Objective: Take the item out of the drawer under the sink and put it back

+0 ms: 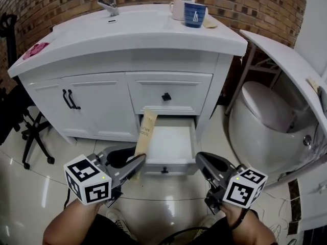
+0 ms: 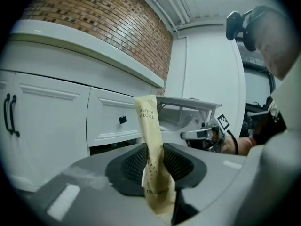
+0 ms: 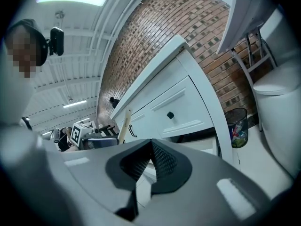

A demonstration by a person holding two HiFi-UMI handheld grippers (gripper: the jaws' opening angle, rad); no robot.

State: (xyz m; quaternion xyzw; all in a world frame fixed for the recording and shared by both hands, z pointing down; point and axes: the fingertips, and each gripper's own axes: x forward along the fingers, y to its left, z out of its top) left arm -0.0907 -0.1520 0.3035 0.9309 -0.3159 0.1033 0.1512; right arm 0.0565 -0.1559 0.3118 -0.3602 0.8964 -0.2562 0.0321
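Looking from the left, the left tongs (image 1: 137, 163) are seen clenched on the lower end of a beige toothbrush packet (image 1: 145, 134). The packet is held nearly upright between the pads and rises well past the fingertips. In the head view its upper end is laid over the left rear corner of the open drawer (image 1: 173, 166), which is pulled out below a closed drawer of the white cabinet (image 1: 102, 103). To the right of the drawer the right tongs (image 1: 201, 158) are held with the jaws together and with nothing between them. They are kept apart from the packet and from the drawer front. A white toilet (image 1: 265, 116) is seen further right.

On the table (image 1: 153, 32) above, a white cup (image 1: 178, 9) and a blue cup (image 1: 194, 15) are shown only by the head view. The print "TOOTH BRUSH" on the packet (image 2: 153, 159) is made readable, upside down, only in the left gripper view. A black waste bin (image 3: 236, 126) beside the cabinet is shown clearly only in the right gripper view, where the closed pads (image 3: 162, 161) are also confirmed.
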